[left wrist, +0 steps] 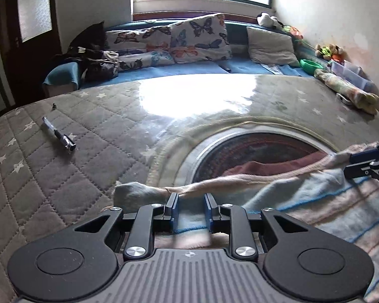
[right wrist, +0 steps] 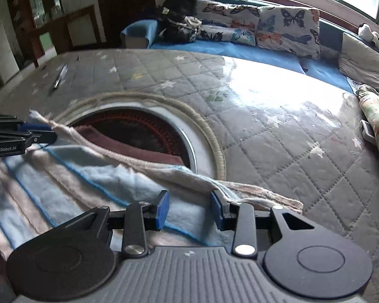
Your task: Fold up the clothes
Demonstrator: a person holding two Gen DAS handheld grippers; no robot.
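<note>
My left gripper pinches the towel's near hem; whether the pads truly bite, I cannot tell. My right gripper stands part open over the hem, grip also unclear. The striped towel lies across the quilted table, hiding part of the round opening. A pen lies beyond. Far cushions are blurred.

Only one text can be read. In the right wrist view, the words "GenRobot.AI" stand in white letters on the black side of the left gripper, at the left edge of the picture. On the grey ribbed housing of each camera's own gripper there is a small white mark, but it is too small to read. No other label or number is readable.
</note>
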